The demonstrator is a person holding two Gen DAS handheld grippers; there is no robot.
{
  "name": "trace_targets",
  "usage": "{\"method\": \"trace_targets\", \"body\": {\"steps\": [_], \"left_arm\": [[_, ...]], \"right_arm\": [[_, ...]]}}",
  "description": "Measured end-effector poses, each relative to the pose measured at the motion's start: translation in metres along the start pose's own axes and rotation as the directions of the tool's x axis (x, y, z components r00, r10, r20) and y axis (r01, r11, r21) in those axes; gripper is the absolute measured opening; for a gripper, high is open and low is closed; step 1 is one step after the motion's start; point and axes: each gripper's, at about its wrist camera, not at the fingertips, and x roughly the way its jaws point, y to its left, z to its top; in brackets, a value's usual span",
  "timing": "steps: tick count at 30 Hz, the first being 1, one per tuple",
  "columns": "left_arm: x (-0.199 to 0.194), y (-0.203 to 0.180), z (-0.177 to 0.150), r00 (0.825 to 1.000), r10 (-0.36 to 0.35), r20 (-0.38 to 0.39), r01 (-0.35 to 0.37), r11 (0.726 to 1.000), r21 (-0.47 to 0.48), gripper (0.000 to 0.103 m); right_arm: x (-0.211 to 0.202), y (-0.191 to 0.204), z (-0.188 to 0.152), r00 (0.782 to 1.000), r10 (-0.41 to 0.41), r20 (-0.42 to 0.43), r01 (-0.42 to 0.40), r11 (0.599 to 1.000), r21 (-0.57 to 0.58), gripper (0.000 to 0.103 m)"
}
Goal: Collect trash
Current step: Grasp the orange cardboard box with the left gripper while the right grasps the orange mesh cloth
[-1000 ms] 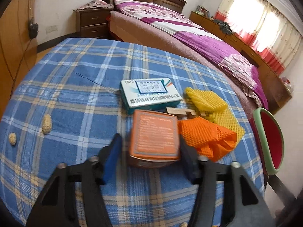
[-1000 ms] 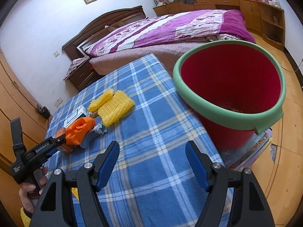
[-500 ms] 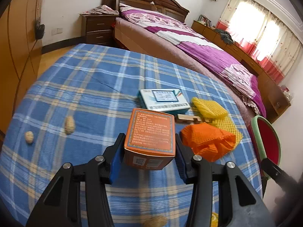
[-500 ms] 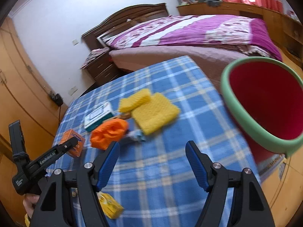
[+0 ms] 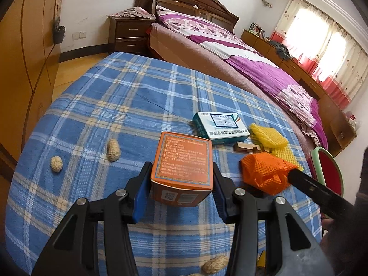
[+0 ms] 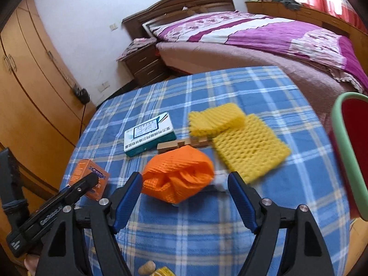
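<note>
My left gripper (image 5: 180,181) is shut on an orange box (image 5: 182,161) and holds it above the blue plaid table (image 5: 115,105); the box also shows in the right wrist view (image 6: 88,177). My right gripper (image 6: 184,193) is open, its fingers on either side of a crumpled orange foam net (image 6: 177,172), which also shows in the left wrist view (image 5: 264,172). Two yellow foam nets (image 6: 248,147), a teal-and-white box (image 6: 147,135) and a small wooden piece (image 6: 184,143) lie just beyond. A red bin with a green rim (image 6: 345,151) stands at the table's right edge.
Peanut shells (image 5: 113,150) lie on the table's left side and near its front edge (image 5: 215,266). A small yellow item (image 6: 163,271) lies at the front. A bed (image 5: 241,53), nightstand (image 5: 128,34) and wooden wardrobe (image 6: 30,92) surround the table.
My left gripper closed on the orange box and lifted it. My right gripper swung left from the red bin and moved down to straddle the orange foam net.
</note>
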Motion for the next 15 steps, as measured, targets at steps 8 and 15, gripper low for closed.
{"method": "trace_targets", "body": {"steps": [8,15], "left_arm": [[0.002,0.006,-0.001,1.0,0.0,-0.004,0.0,1.0,-0.01,0.049],[0.003,0.007,-0.002,1.0,-0.006,-0.007,0.006,1.0,-0.012,0.049]], "right_arm": [[0.018,0.008,-0.004,1.0,-0.001,-0.018,0.0,0.998,-0.06,0.039],[0.01,0.011,-0.009,0.999,0.037,0.011,-0.036,0.996,-0.087,0.014]]}}
